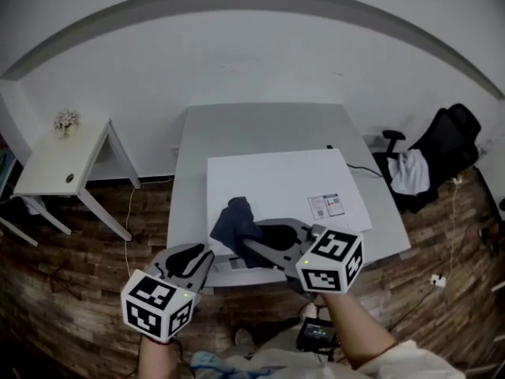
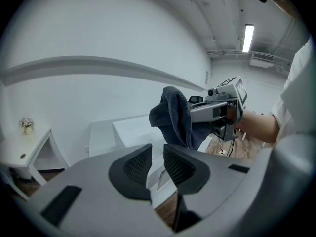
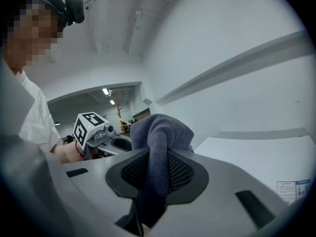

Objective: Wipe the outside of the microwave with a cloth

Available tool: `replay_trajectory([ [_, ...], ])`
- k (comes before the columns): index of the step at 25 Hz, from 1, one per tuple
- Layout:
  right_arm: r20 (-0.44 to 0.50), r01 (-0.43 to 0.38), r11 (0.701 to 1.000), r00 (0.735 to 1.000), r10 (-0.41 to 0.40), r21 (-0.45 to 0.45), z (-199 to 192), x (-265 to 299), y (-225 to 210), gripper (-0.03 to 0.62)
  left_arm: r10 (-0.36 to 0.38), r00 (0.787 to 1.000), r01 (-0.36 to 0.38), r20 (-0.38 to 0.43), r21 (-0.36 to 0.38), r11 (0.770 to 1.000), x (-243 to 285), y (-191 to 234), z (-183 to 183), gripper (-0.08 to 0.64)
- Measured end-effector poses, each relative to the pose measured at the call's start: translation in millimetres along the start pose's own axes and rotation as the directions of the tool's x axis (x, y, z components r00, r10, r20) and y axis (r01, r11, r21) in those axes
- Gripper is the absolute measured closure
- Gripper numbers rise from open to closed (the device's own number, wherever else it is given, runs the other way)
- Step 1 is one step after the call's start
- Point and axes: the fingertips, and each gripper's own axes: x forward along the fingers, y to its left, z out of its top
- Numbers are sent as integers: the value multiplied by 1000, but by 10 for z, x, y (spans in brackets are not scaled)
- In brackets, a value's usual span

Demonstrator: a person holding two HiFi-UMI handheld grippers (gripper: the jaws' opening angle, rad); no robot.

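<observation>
The right gripper has its fingers clenched on the dark blue cloth. A fold stands up between them and the rest hangs loose over the front left corner of the white microwave, which sits on the grey counter. The left gripper hovers just beside it, off the front edge of the counter. Its fingers are nearly together with a narrow gap, and nothing is between them. To wipe well, I think the bunched part of the cloth should be pressed flat on the top panel, so that fabric touches the surface and not the hard fingers, and then drawn in long overlapping strokes. The grip looks deep enough, but the loose tail could drag or catch at the corner. The top is bare except for a small label near the right front, whose edge the cloth may lift. There is open counter to the left of and behind the microwave, so the sides seem reachable. The white side table and the black chair stand well apart.
</observation>
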Motion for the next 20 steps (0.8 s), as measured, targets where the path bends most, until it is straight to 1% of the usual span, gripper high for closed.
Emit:
replay_trajectory([
  [4, 2, 38, 999, 999, -38, 4, -46, -298, -97, 500, -58, 998, 58, 11, 29, 998, 150, -244, 108, 486],
  [8, 30, 42, 999, 999, -42, 7, -33, -335, -102, 499, -96, 995, 95, 13, 40, 995, 187, -306, 134, 486],
  [12, 43, 32, 999, 999, -32, 22, -76, -354, -118, 500, -116, 993, 116, 7, 39, 993, 243, -370, 129, 486],
  [20, 15, 19, 1000, 1000, -19, 11, -146, -306, -145, 500, -130, 991, 130, 15, 27, 991, 280, -378, 155, 486],
])
